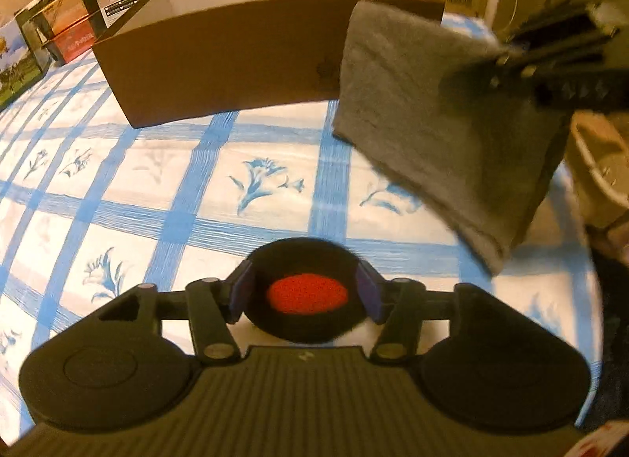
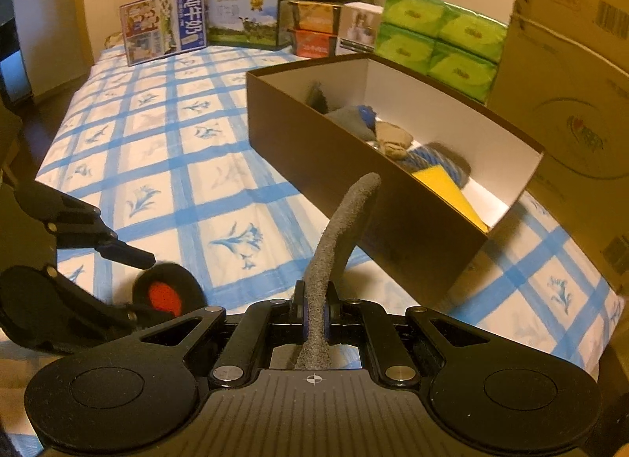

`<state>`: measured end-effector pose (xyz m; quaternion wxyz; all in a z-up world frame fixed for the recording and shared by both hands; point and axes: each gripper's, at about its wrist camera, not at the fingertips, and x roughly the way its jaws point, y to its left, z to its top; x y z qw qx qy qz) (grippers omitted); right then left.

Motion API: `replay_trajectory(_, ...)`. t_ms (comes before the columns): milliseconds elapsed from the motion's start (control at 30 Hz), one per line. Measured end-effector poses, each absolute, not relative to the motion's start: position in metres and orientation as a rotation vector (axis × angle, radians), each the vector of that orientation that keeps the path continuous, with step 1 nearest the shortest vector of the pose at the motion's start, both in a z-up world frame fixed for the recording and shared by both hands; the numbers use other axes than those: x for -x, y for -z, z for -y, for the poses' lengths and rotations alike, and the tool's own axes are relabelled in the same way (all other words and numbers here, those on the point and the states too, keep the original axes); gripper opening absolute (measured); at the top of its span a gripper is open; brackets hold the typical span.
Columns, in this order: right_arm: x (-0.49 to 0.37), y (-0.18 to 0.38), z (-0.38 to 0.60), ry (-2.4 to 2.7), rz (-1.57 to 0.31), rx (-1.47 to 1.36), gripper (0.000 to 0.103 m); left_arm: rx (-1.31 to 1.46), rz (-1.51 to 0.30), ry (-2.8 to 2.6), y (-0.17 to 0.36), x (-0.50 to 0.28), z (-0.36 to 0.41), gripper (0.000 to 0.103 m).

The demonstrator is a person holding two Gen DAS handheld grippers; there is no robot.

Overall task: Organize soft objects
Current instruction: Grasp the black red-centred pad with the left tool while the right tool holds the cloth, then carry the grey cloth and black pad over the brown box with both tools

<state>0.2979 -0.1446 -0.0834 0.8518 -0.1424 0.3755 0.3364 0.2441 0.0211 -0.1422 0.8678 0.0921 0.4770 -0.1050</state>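
Note:
My left gripper (image 1: 306,293) is shut on a round black pad with a red centre (image 1: 306,293), low over the blue-checked cloth; the pad also shows in the right wrist view (image 2: 167,295). My right gripper (image 2: 314,317) is shut on a folded grey cloth (image 2: 334,244), which hangs in the air at the right in the left wrist view (image 1: 432,122). A brown box with a white inside (image 2: 354,181) stands ahead of it and holds several soft items, among them a yellow sponge (image 2: 444,185) and blue rope (image 2: 432,158). The box also shows in the left wrist view (image 1: 220,75).
The checked tablecloth (image 2: 157,150) covers the table. Printed cartons (image 2: 165,28) and green tissue packs (image 2: 436,40) line the far edge. A large cardboard box (image 2: 570,103) stands at the right behind the brown box.

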Motion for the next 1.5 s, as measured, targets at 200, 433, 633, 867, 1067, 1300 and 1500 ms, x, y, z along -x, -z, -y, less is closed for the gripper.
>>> replay_trajectory(200,-0.298,0.086,0.149,-0.701,-0.802,0.281,0.007,-0.111,-1.050,0.162,0.154,-0.254,-0.032,0.065)
replay_trajectory(433,-0.298,0.088,0.149,-0.700,-0.808,0.267,0.007,0.063,-1.083,0.051,0.162,-0.254,-0.054,0.068)
replay_trajectory(633,-0.299,0.090,0.150,-0.696,-0.812,0.258,0.007,0.075,-1.046,0.042,0.162,-0.257,-0.043,0.040)
replay_trajectory(867,-0.296,0.090,0.153,-0.696,-0.812,0.249,0.007,0.031,-1.017,0.064,0.151,-0.263,-0.029,0.012)
replay_trajectory(1067,-0.293,0.086,0.157,-0.699,-0.804,0.236,0.007,0.020,-0.973,0.074,0.132,-0.257,-0.029,0.011)
replay_trajectory(1300,-0.288,0.073,0.162,-0.710,-0.783,0.223,0.007,0.026,-0.917,0.060,0.104,-0.251,-0.040,0.011)
replay_trajectory(1500,-0.285,0.049,0.164,-0.741,-0.730,0.218,0.007,0.033,-0.841,0.051,0.069,-0.250,-0.053,0.011)
